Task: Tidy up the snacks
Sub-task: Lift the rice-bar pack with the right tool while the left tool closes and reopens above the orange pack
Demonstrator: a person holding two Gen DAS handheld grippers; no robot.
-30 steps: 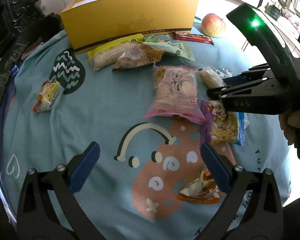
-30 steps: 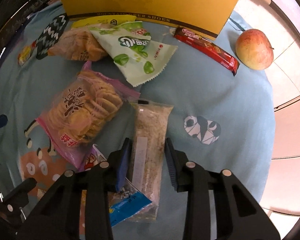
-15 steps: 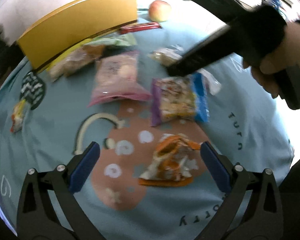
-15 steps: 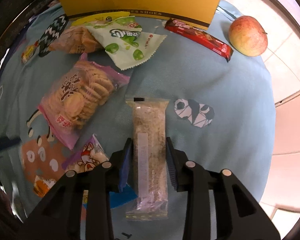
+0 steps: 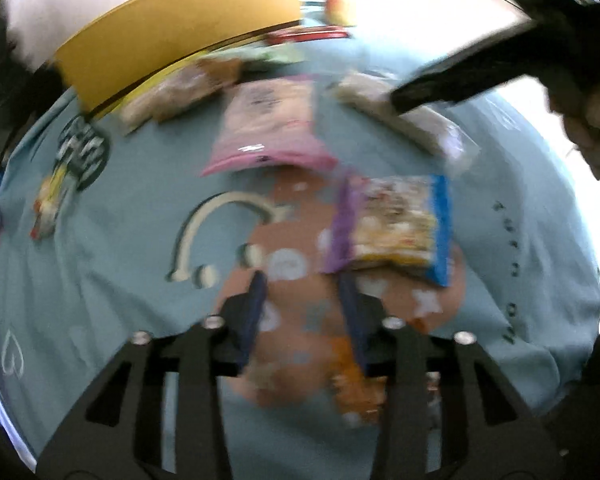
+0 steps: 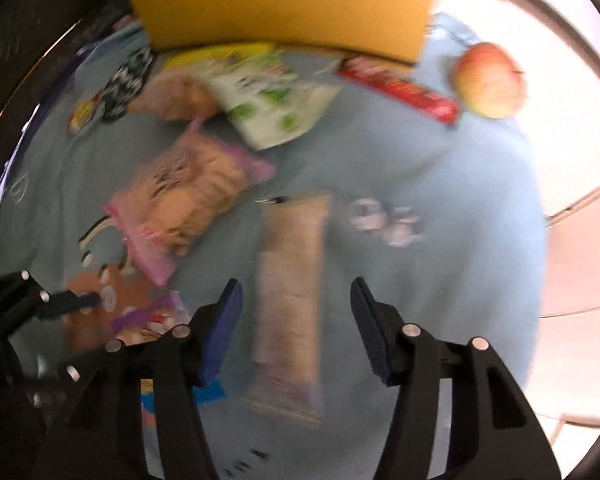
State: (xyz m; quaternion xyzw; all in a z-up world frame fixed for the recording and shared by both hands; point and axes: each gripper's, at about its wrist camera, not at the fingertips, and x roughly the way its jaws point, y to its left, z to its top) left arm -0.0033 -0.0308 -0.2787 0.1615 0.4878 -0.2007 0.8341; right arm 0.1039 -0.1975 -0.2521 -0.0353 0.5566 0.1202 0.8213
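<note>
Two blurry views, so going one at a time. Left wrist view: left tongs (image 5: 302,300) are partly closed with nothing pinched, an orange packet (image 5: 354,380) just under and right of the tips, a purple-and-blue bag (image 5: 392,228) just ahead to the right. Right wrist view: right tongs (image 6: 296,312) are spread wide around a long clear bar packet (image 6: 292,300) lying on the blue cloth (image 6: 440,280), not gripping it. Yellow box (image 6: 284,8) sits far ahead; can't see inside. Looks like the picking stage, next needs a squeeze then a carry to the box
</note>
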